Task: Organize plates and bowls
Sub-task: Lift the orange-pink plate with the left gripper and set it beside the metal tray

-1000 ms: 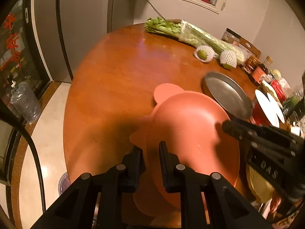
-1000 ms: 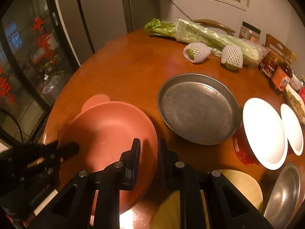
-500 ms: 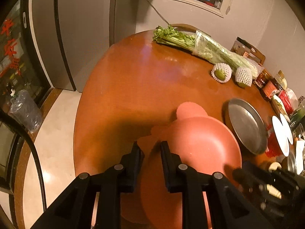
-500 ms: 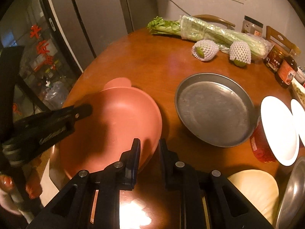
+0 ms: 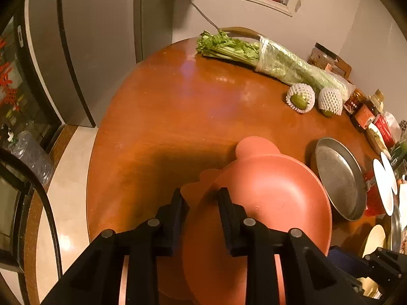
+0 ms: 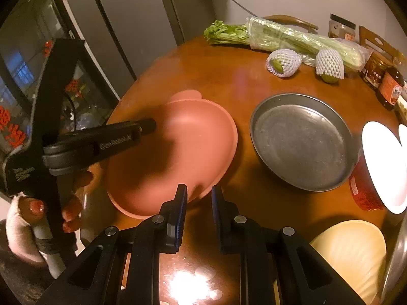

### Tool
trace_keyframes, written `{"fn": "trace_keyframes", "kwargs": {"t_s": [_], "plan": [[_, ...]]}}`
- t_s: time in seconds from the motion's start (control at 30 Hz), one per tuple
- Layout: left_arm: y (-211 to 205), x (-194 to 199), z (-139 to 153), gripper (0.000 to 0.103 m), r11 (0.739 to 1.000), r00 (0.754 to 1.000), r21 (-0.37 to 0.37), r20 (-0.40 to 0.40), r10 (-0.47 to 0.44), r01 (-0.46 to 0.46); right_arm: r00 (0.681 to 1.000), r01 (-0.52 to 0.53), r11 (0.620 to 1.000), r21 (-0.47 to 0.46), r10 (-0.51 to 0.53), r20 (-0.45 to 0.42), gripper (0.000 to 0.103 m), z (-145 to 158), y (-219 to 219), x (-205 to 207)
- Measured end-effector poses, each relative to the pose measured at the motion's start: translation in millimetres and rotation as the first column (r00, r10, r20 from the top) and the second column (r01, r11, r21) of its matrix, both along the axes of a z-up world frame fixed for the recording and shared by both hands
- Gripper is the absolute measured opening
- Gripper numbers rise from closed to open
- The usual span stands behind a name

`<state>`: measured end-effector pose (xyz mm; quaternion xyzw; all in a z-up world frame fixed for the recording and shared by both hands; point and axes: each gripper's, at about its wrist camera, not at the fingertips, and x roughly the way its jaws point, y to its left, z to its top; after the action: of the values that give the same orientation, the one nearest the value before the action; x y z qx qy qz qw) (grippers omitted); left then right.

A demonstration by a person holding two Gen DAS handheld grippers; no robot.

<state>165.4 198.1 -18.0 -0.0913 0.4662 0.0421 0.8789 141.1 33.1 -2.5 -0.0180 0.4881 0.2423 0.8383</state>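
Note:
A pink plate with round ears (image 5: 269, 193) (image 6: 178, 150) lies at the near left of the round wooden table (image 5: 178, 106). My left gripper (image 5: 202, 198) has its jaws around the plate's near rim with a small gap. In the right wrist view the left gripper (image 6: 150, 127) reaches over the plate's left side. My right gripper (image 6: 199, 193) is nearly closed and empty, just in front of the plate's near edge. A metal plate (image 6: 301, 141) (image 5: 339, 178) lies right of the pink one. A white bowl (image 6: 384, 162) and a cream plate (image 6: 351, 256) sit farther right.
Celery in plastic (image 6: 292, 36) and two fruits in foam nets (image 6: 283, 62) lie at the table's far side. Sauce jars (image 6: 389, 86) stand at the far right. A fridge (image 5: 96, 38) and a glass cabinet (image 5: 15, 89) stand left of the table.
Both grippers pulled back toward the near side of the table. The left gripper's jaws have opened slightly around the pink plate's rim. The pink plate sits lower and flatter on the table.

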Motion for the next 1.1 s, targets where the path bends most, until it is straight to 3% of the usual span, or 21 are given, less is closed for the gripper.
{"fn": "trace_keyframes", "kwargs": {"t_s": [0.17, 0.23, 0.33, 0.6, 0.8, 1.1], "plan": [[-1.6, 2.1, -1.0, 0.030, 1.000, 1.000, 0.007, 0.006, -0.025, 0.025, 1.000, -0.005, 1.000, 0.002, 0.005, 0.001, 0.020, 1.8, 0.9, -1.8], [-2.0, 1.6, -1.2, 0.034, 0.999, 0.999, 0.003, 0.014, -0.041, 0.041, 1.000, -0.009, 1.000, 0.008, 0.009, -0.003, 0.020, 1.8, 0.8, -2.2], [-3.7, 0.4, -1.4, 0.051, 0.997, 0.997, -0.013, 0.019, -0.071, 0.071, 1.000, -0.023, 0.999, 0.022, 0.023, -0.020, 0.020, 1.0, 2.0, -5.0], [-0.5, -12.5, 8.7, 0.058, 0.999, 0.996, -0.001, 0.066, -0.054, 0.054, 0.999, -0.030, 0.999, 0.043, 0.031, -0.024, 0.020, 3.6, -1.3, -14.4], [3.9, -28.2, 27.8, 0.060, 1.000, 0.993, 0.016, 0.119, -0.018, 0.016, 1.000, -0.003, 0.998, 0.066, 0.001, 0.018, 0.026, 17.1, -22.1, -20.0], [-33.4, -68.2, 68.6, 0.062, 0.998, 0.976, 0.010, 0.209, -0.056, 0.055, 0.984, 0.039, 0.997, 0.071, -0.050, 0.171, 0.031, 55.1, -64.9, -52.3]]}}
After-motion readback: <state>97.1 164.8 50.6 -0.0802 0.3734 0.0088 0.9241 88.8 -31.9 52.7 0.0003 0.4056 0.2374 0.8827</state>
